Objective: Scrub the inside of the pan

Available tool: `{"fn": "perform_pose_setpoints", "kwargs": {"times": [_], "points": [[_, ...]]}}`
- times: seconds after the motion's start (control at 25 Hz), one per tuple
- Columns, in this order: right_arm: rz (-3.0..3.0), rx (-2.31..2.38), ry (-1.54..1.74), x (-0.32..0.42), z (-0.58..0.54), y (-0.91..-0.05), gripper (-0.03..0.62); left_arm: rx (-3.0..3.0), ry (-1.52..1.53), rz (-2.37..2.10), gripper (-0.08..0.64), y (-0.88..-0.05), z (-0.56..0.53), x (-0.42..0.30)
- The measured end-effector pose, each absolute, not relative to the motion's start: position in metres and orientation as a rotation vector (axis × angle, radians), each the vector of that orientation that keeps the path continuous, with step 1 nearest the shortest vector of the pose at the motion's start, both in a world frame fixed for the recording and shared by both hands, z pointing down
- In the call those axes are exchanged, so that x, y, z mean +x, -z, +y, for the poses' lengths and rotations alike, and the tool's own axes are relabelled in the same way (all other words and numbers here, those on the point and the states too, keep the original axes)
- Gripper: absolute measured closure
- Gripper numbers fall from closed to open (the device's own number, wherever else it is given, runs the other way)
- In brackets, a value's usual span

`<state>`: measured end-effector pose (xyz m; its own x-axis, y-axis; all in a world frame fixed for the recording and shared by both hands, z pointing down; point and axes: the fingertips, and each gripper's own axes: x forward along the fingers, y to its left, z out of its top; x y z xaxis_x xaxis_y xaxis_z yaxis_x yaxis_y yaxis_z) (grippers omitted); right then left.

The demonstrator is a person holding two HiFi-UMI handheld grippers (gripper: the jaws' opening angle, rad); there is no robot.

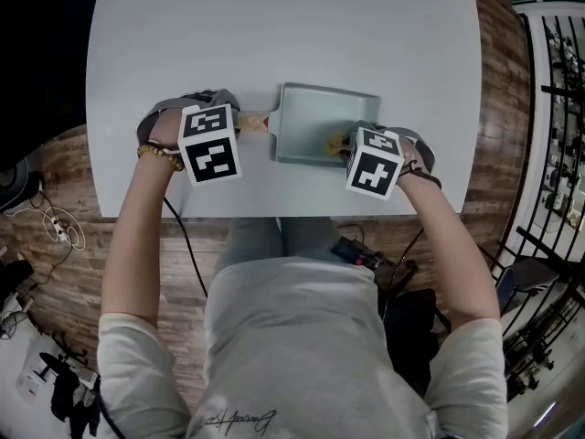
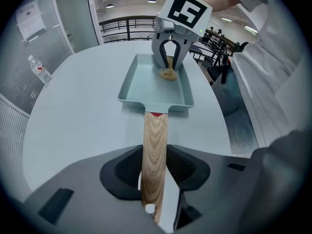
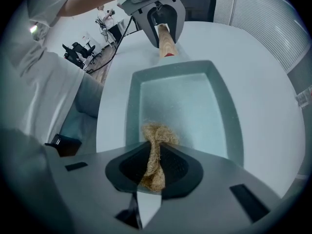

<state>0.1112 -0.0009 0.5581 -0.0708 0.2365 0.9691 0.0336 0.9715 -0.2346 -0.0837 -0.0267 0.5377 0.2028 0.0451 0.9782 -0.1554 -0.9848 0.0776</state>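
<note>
A pale green rectangular pan [image 1: 315, 117] [image 2: 155, 84] [image 3: 183, 99] lies on the grey table [image 1: 274, 35], its wooden handle [image 2: 154, 150] [image 3: 165, 40] [image 1: 253, 123] pointing left. My left gripper [image 2: 155, 172] [image 1: 233, 123] [image 3: 163, 21] is shut on that handle. My right gripper [image 3: 153, 167] [image 1: 352, 144] [image 2: 169, 57] is shut on a tan fibre scrubber [image 3: 155, 143] [image 2: 168, 73] [image 1: 336, 141], whose tuft rests on the pan's floor by the near right wall.
The table's front edge [image 1: 274, 216] runs just below both grippers. A water bottle [image 2: 40, 69] stands at the table's far side in the left gripper view. Chairs and equipment [image 2: 219, 45] stand on the wooden floor [image 1: 512, 108] around.
</note>
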Motion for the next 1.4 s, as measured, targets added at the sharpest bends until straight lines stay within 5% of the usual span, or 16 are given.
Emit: {"fn": "perform_pose_setpoints", "kwargs": {"times": [1.4], "points": [[-1.652,-0.160,-0.166,0.1095,0.0097,-0.5623,0.520,2.376,-1.924,-0.100,0.367,-0.5343,-0.0276,-0.0876]]}}
